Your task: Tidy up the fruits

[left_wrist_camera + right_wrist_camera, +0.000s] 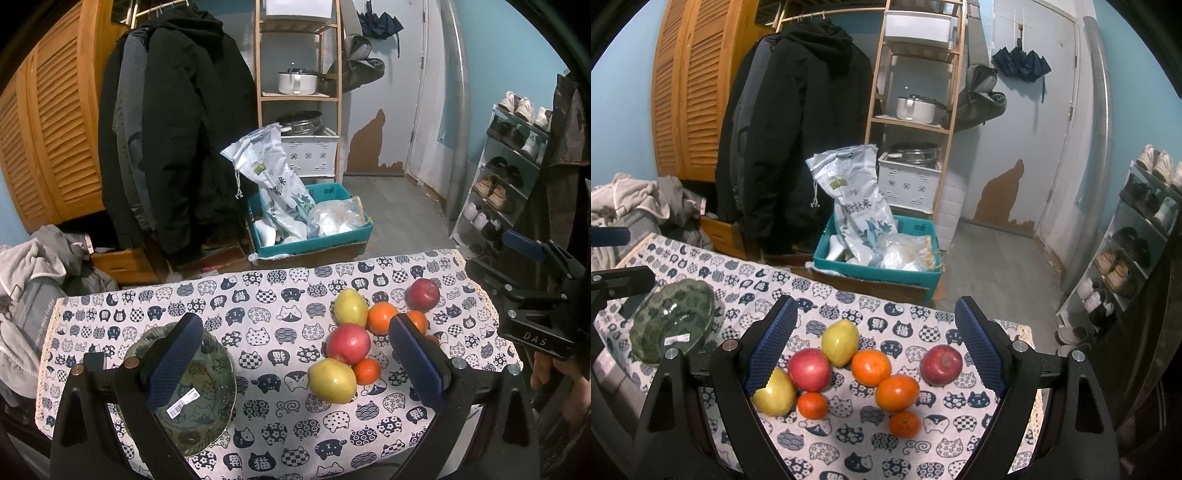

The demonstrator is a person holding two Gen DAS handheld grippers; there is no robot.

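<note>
Several fruits lie in a cluster on a cat-print tablecloth (849, 443): two red apples (809, 369) (941, 364), two yellow pears (840, 341) (775, 393), and several oranges (871, 367). In the left wrist view the cluster shows at the right, with a red apple (349, 343) and a pear (332, 380) nearest. A green glass bowl (207, 391) (674, 325) sits empty at the table's left. My left gripper (295, 354) is open, above the table between bowl and fruits. My right gripper (875, 347) is open, hovering over the fruits.
Beyond the table's far edge stands a teal box (875, 269) with bags on the floor. Dark coats (790, 129) hang at the back left, a wooden shelf (916, 122) behind. A shoe rack (1137, 240) stands right. Clothes (33, 266) are piled left.
</note>
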